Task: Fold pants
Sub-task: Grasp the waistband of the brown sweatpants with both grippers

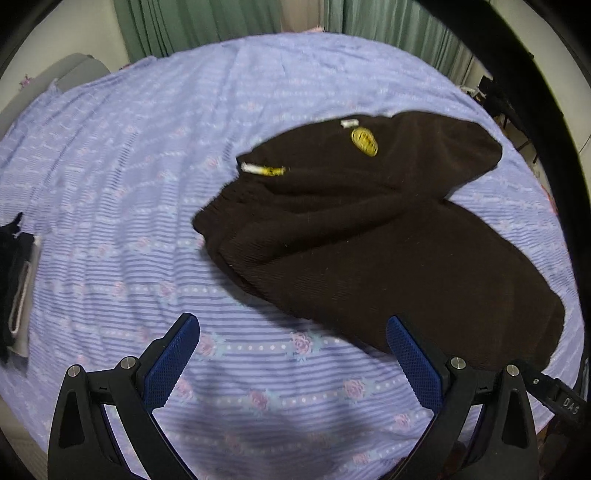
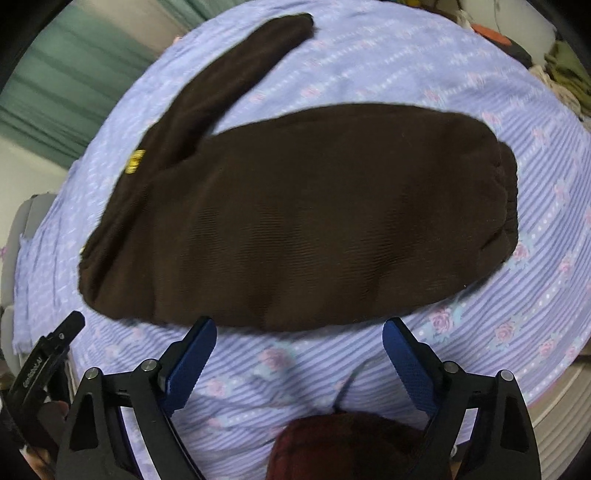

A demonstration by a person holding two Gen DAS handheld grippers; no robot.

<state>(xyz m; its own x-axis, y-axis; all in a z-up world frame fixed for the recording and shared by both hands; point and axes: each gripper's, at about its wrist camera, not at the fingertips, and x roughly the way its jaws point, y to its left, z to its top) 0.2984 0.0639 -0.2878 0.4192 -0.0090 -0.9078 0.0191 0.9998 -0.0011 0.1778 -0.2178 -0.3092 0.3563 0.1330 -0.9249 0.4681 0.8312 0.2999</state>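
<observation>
Dark brown pants [image 1: 369, 236] lie spread on a bed with a lilac striped floral sheet [image 1: 129, 166]. They carry a yellow badge [image 1: 364, 141] and a white-and-yellow tag [image 1: 262, 170]. In the right wrist view the pants [image 2: 314, 221] show one wide leg lying across and the other leg [image 2: 229, 81] angled away to the upper left. My left gripper [image 1: 291, 343] is open and empty, hovering above the sheet just short of the pants' near edge. My right gripper [image 2: 299, 343] is open and empty, just short of the near edge of the wide leg.
A black and grey folded item [image 1: 18, 288] lies at the left edge of the bed. Green curtains [image 1: 221, 22] hang behind the bed. The left gripper's body [image 2: 40, 365] shows at the lower left of the right wrist view. A dark red object [image 2: 354, 446] sits below the right gripper.
</observation>
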